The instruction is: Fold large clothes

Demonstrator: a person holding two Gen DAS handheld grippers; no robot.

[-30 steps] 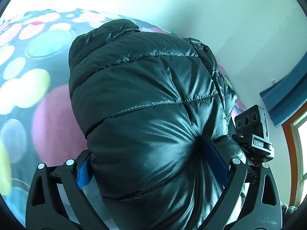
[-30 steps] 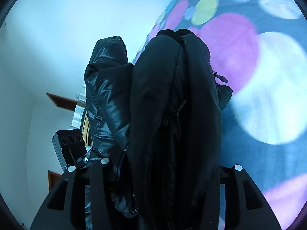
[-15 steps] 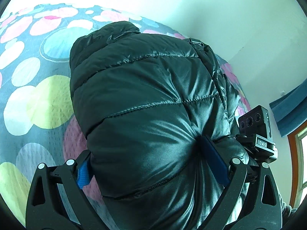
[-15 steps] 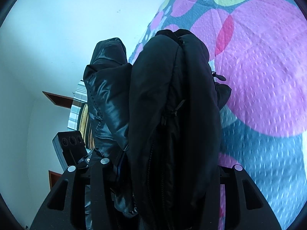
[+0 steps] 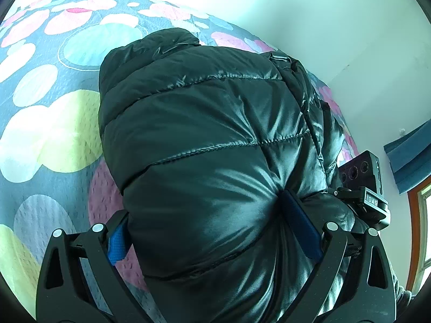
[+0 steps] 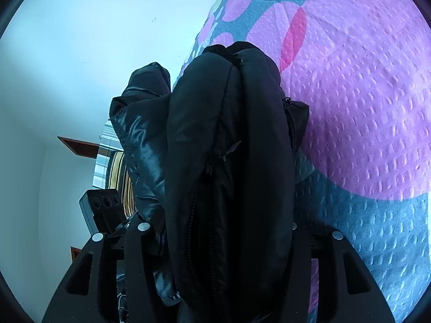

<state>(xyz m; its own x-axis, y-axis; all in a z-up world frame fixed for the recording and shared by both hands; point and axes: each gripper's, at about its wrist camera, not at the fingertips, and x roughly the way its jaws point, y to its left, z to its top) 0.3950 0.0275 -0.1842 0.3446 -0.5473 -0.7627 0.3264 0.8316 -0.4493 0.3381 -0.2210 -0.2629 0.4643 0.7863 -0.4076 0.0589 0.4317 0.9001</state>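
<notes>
A black quilted puffer jacket (image 5: 204,145) fills the left wrist view, bunched thick. My left gripper (image 5: 207,231) is shut on it, blue pads (image 5: 301,226) pressing into the padding from both sides. In the right wrist view the same jacket (image 6: 229,161) hangs in folded layers with a zipper showing. My right gripper (image 6: 218,228) is shut on that bundle; its fingertips are hidden by the fabric. The jacket is held just above the bed. The other gripper's camera block shows at each view's edge.
A bedspread (image 5: 48,134) with large coloured circles lies below, seen as pink and grey-blue in the right wrist view (image 6: 363,113). A pale wall (image 5: 323,27) stands behind. A blue curtain (image 5: 409,161) and wooden window frame are at the right.
Both grippers have carried the jacket lower and closer to the bedspread; the pattern now looks larger and more of the bed shows. The grips are unchanged.
</notes>
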